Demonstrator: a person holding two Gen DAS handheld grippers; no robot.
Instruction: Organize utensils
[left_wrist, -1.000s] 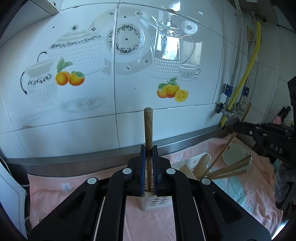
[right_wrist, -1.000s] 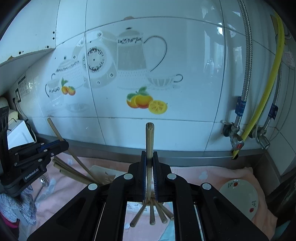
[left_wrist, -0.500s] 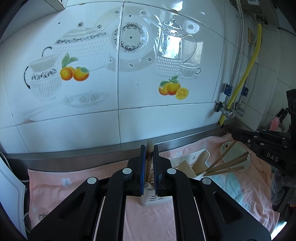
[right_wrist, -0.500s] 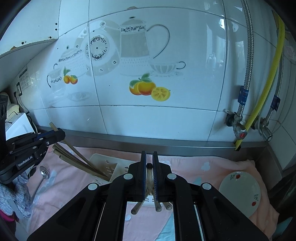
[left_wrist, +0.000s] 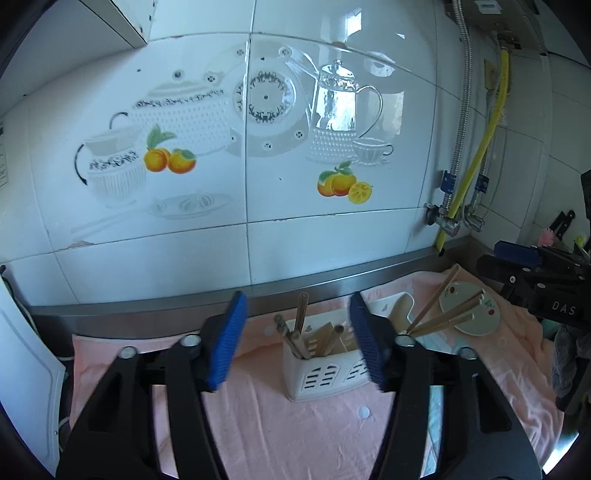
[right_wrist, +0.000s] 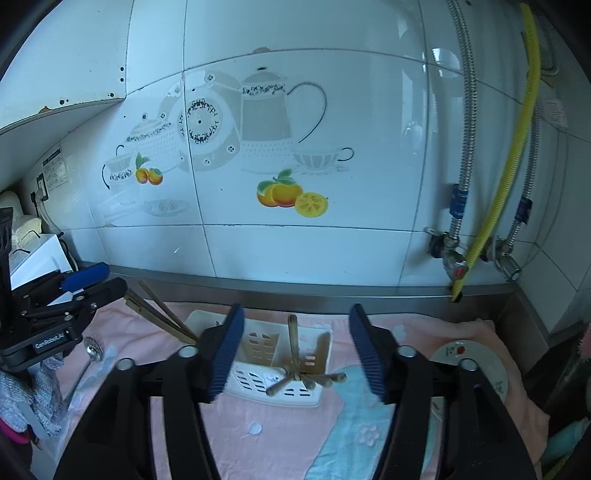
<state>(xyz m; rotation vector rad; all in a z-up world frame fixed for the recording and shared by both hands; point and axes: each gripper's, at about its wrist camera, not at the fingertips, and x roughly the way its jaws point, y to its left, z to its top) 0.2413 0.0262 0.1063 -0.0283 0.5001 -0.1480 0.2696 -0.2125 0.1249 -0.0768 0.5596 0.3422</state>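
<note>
Your left gripper (left_wrist: 297, 345) and right gripper (right_wrist: 295, 349) are both opening, jaws clear of everything. The white holder (left_wrist: 325, 373) stands between them on the pink towel (left_wrist: 277, 424), near the wall, with five chopsticks (left_wrist: 301, 319) visible in the left view.

White slotted utensil holder (left_wrist: 325, 373), pink towel (left_wrist: 280, 435), blue-padded left gripper (left_wrist: 297, 347)

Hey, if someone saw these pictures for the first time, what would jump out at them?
Probably the white slotted utensil holder on the pink towel, wooden chopsticks poking out, framed by the left gripper, its blue-padded jaws opening with nothing pinched. Behind, the tiled wall's painted oranges and the yellow hose at right catch the eye.
</note>
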